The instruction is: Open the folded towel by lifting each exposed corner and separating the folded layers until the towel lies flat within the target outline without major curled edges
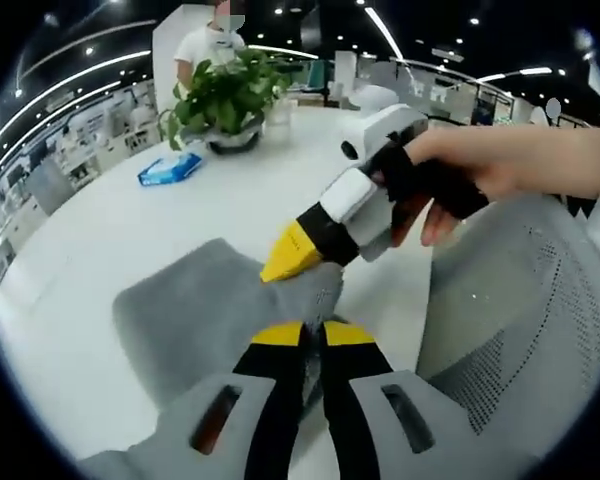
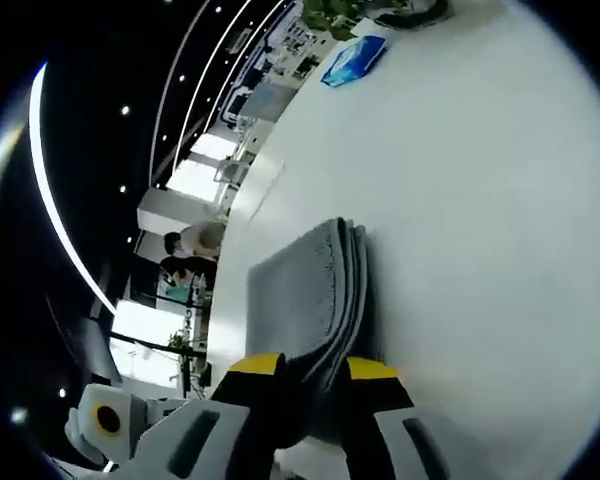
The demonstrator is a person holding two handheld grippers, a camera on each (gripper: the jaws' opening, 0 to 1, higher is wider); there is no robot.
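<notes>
Pinching the folded grey towel (image 2: 315, 300) at its near corner between right gripper (image 2: 315, 372) fingers, layers running forward over the white counter (image 2: 480, 200), left gripper (image 1: 315, 335) fingers pressed together just beside.

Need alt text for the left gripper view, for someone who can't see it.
A folded grey towel lies on a white table, with the left tool closed on its near corner and the right tool, held by a hand, touching the same corner. Behind are a potted plant and a blue packet; a grey mesh chair is at right.
</notes>
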